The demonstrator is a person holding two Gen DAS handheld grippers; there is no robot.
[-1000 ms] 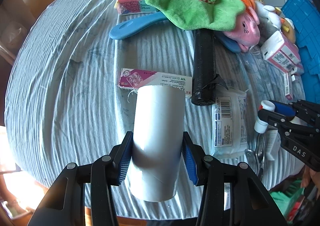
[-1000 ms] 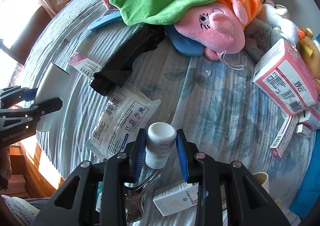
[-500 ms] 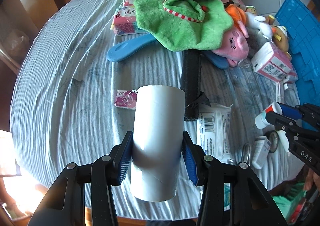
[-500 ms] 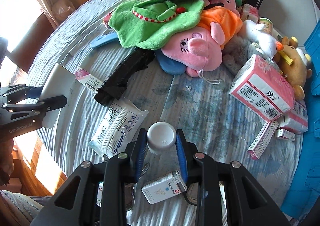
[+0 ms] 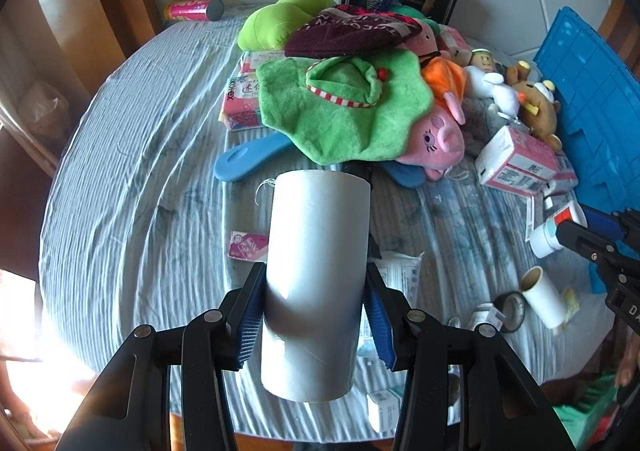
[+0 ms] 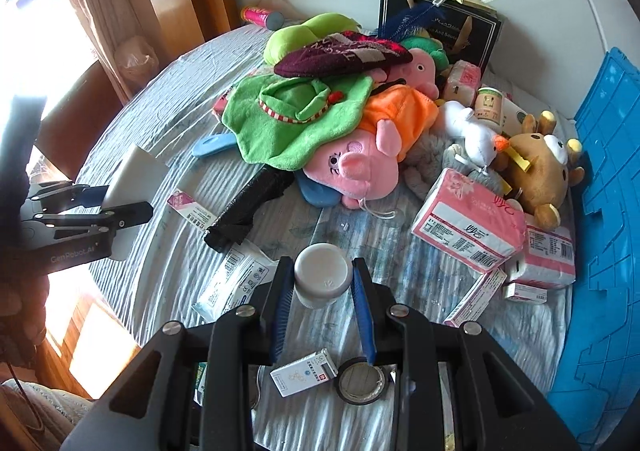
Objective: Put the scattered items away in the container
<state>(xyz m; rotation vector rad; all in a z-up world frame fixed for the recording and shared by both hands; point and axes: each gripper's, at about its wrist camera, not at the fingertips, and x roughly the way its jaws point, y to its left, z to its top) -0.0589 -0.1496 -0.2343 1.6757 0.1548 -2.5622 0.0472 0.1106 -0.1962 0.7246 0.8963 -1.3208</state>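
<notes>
The left gripper (image 5: 314, 325) clamps a light, hollow, crushable tube (image 5: 316, 283) around its lower half. The right gripper (image 6: 322, 301), nearly closed, pinches a small rigid, smooth bottle (image 6: 322, 277) below its cap; keep both grips gentle.

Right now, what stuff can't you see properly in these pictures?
- Black roll: left view, mostly hidden behind the white tube.
- Blue crate: both views, cut off by the right edge; inside unseen.
- Bottle label: right view, only its cap end faces the camera.
- Box print: too small to read.
</notes>
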